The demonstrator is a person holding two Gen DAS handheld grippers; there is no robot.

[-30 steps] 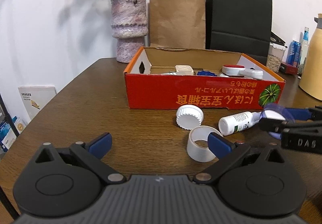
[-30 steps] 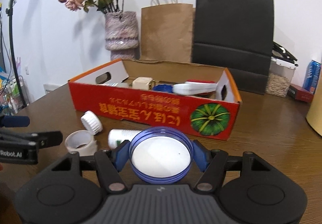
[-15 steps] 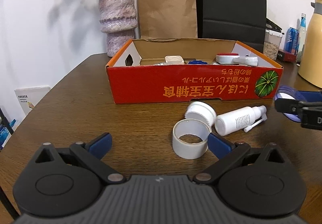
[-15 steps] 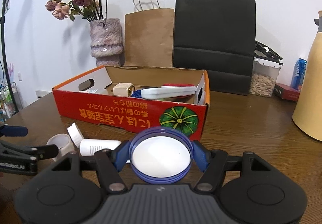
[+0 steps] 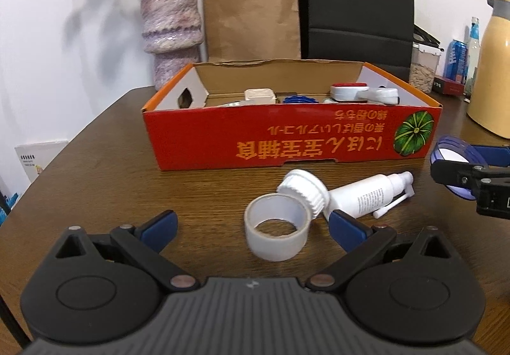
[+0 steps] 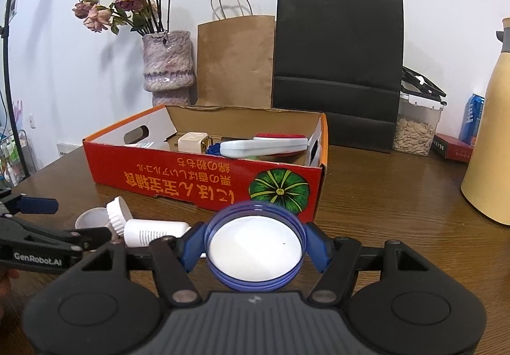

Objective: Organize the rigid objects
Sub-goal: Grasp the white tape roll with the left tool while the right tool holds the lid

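Note:
My right gripper [image 6: 254,243] is shut on a round blue lid [image 6: 254,246] with a white inside, held above the table just in front of the red cardboard box [image 6: 204,182]. The left wrist view catches that lid [image 5: 446,147] at the far right. My left gripper [image 5: 253,225] is open low over the table. A white tape roll [image 5: 277,235] stands between its fingers, nearer the right one and untouched. A white ribbed cap [image 5: 302,189] leans on the roll, and a white spray bottle [image 5: 366,195] lies beside it. Several small items lie in the box [image 5: 287,144].
Behind the box stand a vase of dried flowers [image 5: 172,33], a brown paper bag [image 5: 251,13] and a black bag [image 5: 353,10]. A seed container [image 6: 414,131], a blue can [image 6: 475,119] and a yellow jug [image 6: 491,138] are at the right. The table edge [image 5: 63,157] runs along the left.
Both grippers have shifted to the right along the box front. The tape roll now sits between the left fingers instead of ahead of the right one. The right grip on the lid is unchanged.

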